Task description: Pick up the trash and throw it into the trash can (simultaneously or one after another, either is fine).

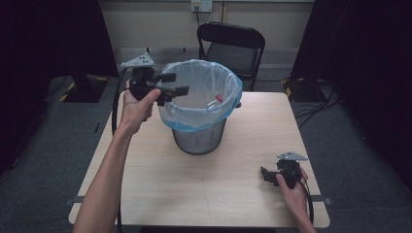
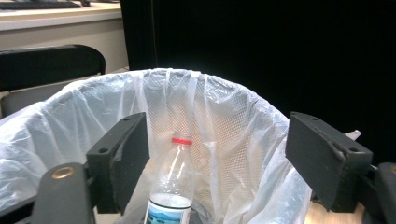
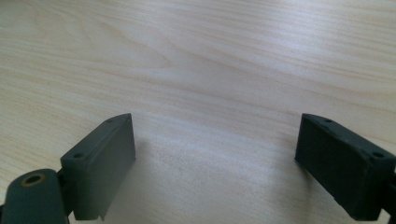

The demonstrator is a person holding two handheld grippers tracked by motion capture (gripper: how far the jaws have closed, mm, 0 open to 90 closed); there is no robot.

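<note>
Overhead and left-tool views, shared bin (image 1: 199, 104).

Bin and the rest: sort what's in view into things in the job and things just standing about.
In the job:
- bin with plastic liner
- bottle with red cap, inside the bin
- left tool, open at the rim

Standing about:
- right tool, open, low over the table
- chair behind

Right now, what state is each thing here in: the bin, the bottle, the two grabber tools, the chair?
Bin: upright on the table, lined with a plastic bag.
Bottle: inside the bin, leaning upright, red cap on.
Left gripper: open, held at the bin's rim, holding nothing.
Right gripper: open, low over the table, holding nothing.
Chair: unfolded, behind the table.
</note>
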